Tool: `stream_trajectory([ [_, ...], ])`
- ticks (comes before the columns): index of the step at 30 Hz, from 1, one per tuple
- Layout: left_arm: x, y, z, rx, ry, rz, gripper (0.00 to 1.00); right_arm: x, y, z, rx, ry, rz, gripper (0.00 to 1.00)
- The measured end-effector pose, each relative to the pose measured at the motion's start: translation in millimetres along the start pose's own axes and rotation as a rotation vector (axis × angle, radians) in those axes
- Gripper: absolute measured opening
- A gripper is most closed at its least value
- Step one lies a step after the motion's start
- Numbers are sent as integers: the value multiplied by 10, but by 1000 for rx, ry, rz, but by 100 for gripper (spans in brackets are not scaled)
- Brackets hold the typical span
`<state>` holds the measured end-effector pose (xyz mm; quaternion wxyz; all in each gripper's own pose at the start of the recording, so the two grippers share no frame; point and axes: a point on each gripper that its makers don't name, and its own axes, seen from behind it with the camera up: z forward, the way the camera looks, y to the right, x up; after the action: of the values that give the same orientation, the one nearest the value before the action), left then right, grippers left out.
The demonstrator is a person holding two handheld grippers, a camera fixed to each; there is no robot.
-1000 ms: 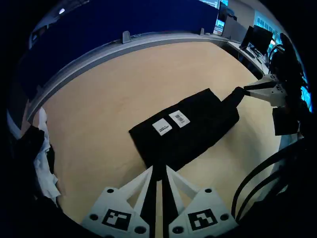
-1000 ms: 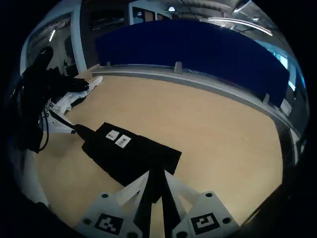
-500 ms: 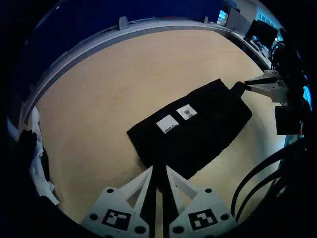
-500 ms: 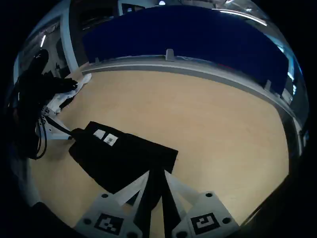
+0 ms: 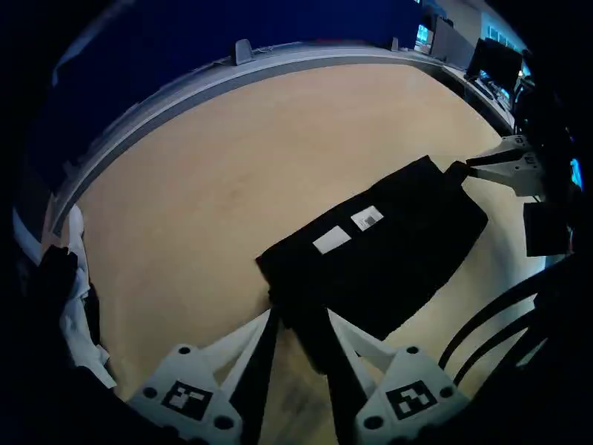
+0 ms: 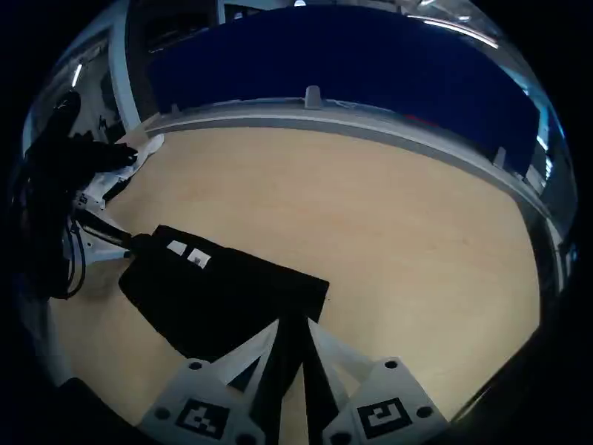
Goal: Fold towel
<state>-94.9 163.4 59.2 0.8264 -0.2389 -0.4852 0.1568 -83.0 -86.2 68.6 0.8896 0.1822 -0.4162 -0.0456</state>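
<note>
Item: black rectangular fabric towel (image 5: pixel 385 259), lying flat and bearing two small white labels (image 5: pixel 331 239). We find it on the light wooden tabletop (image 5: pixel 222 170), from the centre to the right of the left gripper view and at the lower left of the right gripper view (image 6: pixel 215 304).

Left gripper (image 5: pixel 296 320): bottom centre of its own view. We note its white fingers set wide apart, with the towel's near corner lying between them. We also see it at the left edge of the right gripper view (image 6: pixel 122 245), just beside the labelled end.

Right gripper (image 6: pixel 293 326): bottom centre of its own view, fingers drawn narrow and clamped on a towel corner. In the left gripper view it sits at the upper right (image 5: pixel 467 167), its tips pinching the far corner.

Surroundings: dark blue partition panel (image 6: pixel 356 67) along the table's far edge; crumpled white cloth (image 5: pixel 74 326) at the lower left of the left gripper view
</note>
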Motion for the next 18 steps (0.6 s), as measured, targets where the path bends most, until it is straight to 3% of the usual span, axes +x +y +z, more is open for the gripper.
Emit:
stream_trajectory([
  [4,15,-38,3,12,11,-16,48,-8,39,-5,-17,1,3,15],
  [12,48,-187,0,59,33,-27,50,-43,120,-4,-45,-1,13,24],
  [18,91,-266,21,81,39,-32,53,-34,144,16,-61,6,2,37],
])
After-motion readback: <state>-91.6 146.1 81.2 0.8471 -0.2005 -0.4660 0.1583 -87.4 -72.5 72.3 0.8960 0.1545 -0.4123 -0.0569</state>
